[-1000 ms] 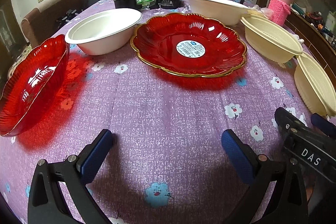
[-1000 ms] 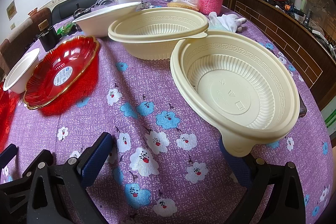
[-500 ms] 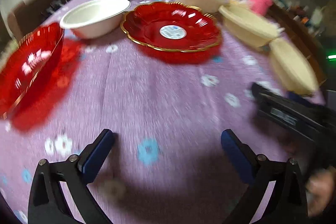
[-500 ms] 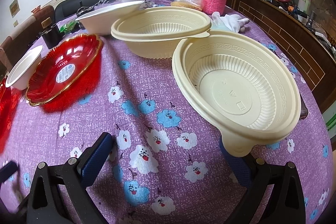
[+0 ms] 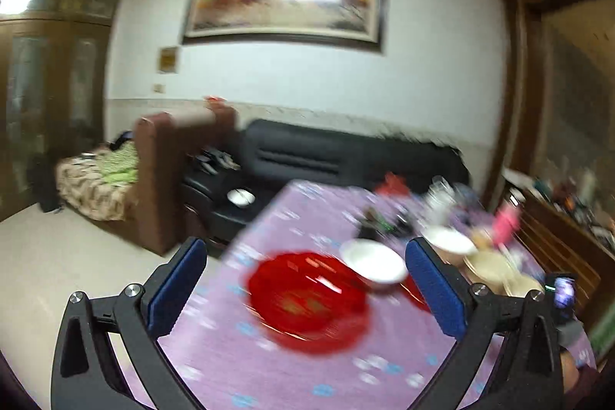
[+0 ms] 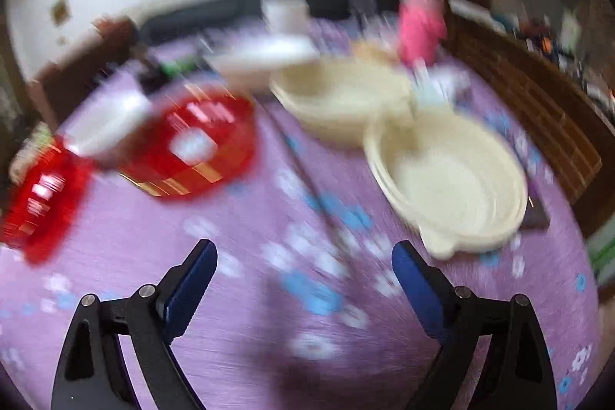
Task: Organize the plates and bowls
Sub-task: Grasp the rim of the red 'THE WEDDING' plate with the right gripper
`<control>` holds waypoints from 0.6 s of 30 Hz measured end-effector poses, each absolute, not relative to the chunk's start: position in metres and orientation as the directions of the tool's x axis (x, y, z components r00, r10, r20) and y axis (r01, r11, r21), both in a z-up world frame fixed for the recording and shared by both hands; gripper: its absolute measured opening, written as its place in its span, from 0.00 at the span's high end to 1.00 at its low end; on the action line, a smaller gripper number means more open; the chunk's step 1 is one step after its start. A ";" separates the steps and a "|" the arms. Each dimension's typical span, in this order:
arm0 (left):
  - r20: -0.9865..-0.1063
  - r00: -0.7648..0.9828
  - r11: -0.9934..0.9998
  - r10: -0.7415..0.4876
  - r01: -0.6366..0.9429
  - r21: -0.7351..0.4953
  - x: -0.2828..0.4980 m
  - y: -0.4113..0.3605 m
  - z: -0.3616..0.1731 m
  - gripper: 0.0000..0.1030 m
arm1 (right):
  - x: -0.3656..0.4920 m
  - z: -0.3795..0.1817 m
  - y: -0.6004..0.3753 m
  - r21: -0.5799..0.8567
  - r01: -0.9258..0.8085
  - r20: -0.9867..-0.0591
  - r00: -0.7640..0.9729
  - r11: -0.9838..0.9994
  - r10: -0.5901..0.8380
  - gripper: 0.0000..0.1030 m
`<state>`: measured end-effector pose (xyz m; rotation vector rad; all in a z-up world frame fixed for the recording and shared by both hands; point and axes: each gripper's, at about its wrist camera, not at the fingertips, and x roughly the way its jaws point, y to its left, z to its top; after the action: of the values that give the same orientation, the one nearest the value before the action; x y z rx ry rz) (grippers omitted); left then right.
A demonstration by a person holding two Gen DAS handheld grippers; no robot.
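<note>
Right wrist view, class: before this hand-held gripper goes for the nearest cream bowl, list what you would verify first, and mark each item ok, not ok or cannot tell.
1. Right hand-held gripper holds nothing: ok; jaws wide but closing, only tablecloth between them.
2. Nearest cream bowl upright, mouth up: ok.
3. Its inside is free of contents: ok, as far as the blur allows.
4. Its rim tab faces the gripper: ok.
5. It clears the second cream bowl behind it: cannot tell; the rims meet or overlap in the blur.
6. Picture sharp enough to aim by: not ok; heavy motion blur.
</note>
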<state>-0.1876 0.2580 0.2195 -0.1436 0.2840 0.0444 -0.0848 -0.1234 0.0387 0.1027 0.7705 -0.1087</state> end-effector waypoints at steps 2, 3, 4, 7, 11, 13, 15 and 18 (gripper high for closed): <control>-0.295 0.955 0.986 0.041 -0.087 -0.144 -0.179 0.282 0.228 0.00 | -0.094 0.073 -0.101 0.054 0.101 -0.591 0.805 0.993 -0.049 0.08; -0.335 0.940 0.985 0.061 -0.112 -0.134 -0.166 0.293 0.229 0.00 | -0.096 0.085 -0.089 0.053 0.085 -0.548 0.836 0.995 -0.042 0.08; -0.376 0.923 0.983 0.077 -0.133 -0.125 -0.154 0.300 0.228 0.00 | -0.093 0.097 -0.074 0.065 0.041 -0.513 0.858 0.997 -0.002 0.07; -0.444 0.894 0.973 0.065 -0.155 -0.169 -0.123 0.322 0.216 0.00 | -0.058 0.101 -0.034 0.115 -0.093 -0.607 0.782 0.989 0.144 0.06; -0.592 0.806 0.957 -0.011 -0.162 -0.239 -0.064 0.338 0.171 0.00 | -0.012 0.075 0.017 0.236 -0.199 -0.697 0.648 0.951 0.308 0.22; -0.657 0.753 0.951 -0.039 -0.175 -0.257 -0.040 0.340 0.141 0.00 | -0.003 0.060 0.032 0.262 -0.207 -0.719 0.610 0.943 0.333 0.32; -0.699 0.712 0.944 -0.063 -0.185 -0.273 -0.025 0.342 0.115 0.00 | 0.008 0.045 0.045 0.300 -0.210 -0.741 0.563 0.931 0.366 0.37; -0.750 0.652 0.931 -0.114 -0.194 -0.310 -0.001 0.343 0.081 0.00 | 0.022 0.027 0.062 0.321 -0.212 -0.756 0.529 0.923 0.384 0.37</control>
<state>-0.0005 0.3433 0.0814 -0.3837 0.8654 0.0466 0.0223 0.0621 0.0269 0.1990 0.9497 0.3587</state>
